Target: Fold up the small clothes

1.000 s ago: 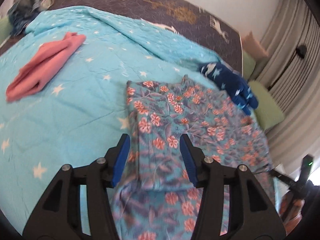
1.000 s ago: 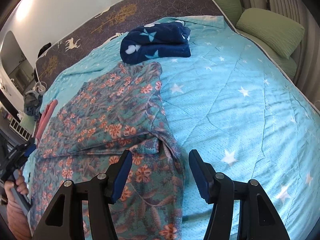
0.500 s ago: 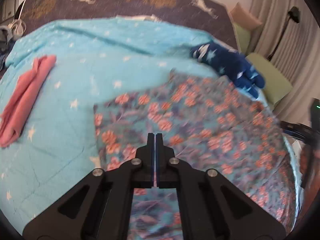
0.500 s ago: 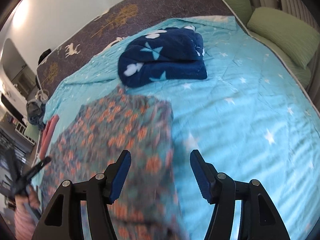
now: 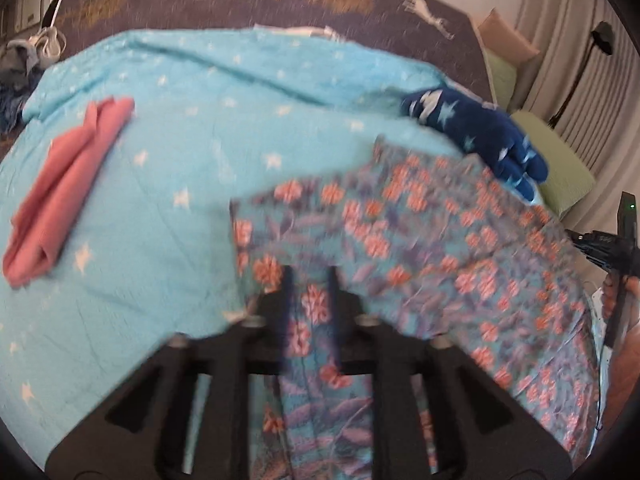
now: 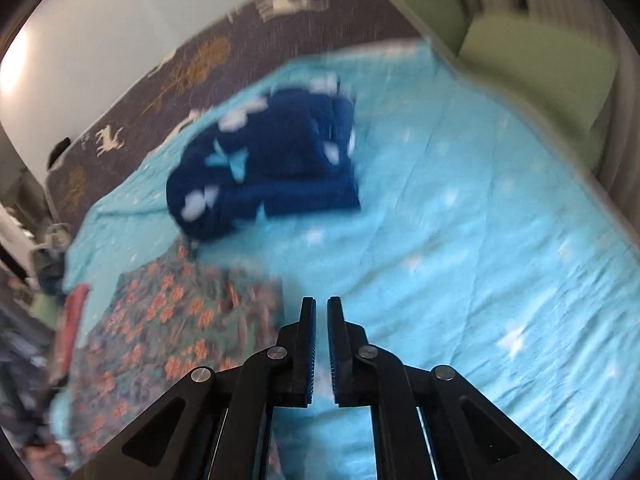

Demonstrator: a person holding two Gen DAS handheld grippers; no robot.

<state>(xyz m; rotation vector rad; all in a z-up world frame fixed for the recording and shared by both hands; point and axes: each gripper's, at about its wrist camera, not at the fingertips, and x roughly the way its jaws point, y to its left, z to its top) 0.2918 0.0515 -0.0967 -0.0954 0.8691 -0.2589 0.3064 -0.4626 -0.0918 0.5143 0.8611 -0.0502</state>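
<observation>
Pink cloth (image 5: pixel 68 196) (left view only)

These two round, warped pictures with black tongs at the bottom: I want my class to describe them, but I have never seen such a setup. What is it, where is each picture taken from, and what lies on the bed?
There is no robot. A person holds a two-finger gripper in each hand, and each carries a wide-angle camera looking along its fingers, hence the curved edges. One picture comes from the left gripper, the other from the right gripper. On the turquoise star bedspread lie a floral garment being folded, a folded pink cloth and a navy fleece bundle. The left gripper's fingers are slightly apart with floral fabric between them; both pictures are blurred, so a firm grip is unclear. The right gripper is nearly closed over bare bedspread, holding nothing.
</observation>
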